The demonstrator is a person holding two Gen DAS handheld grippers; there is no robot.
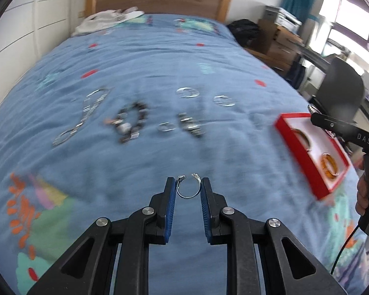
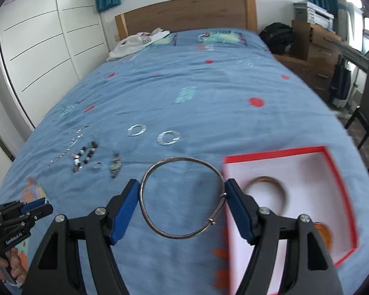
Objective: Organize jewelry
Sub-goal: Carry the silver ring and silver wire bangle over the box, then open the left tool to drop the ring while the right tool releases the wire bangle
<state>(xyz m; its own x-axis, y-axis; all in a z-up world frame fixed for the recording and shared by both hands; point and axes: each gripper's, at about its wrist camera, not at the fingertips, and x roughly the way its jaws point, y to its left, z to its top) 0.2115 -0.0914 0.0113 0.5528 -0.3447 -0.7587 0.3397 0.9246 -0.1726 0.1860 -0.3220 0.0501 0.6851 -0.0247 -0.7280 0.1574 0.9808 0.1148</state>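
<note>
Silver open ring (image 1: 187, 188) pinched in left jaws; thin metal bangle (image 2: 182, 196) clamped in right jaws.

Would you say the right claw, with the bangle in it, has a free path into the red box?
Probably yes: the right claw holds the silver bangle beside the open red box, whose near white floor looks free beside two bangles.

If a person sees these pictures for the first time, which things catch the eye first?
First, the thin metal bangle held between the right gripper fingers, beside the red box. Then the small open ring clamped in the left gripper, above the blue bedspread.
</note>
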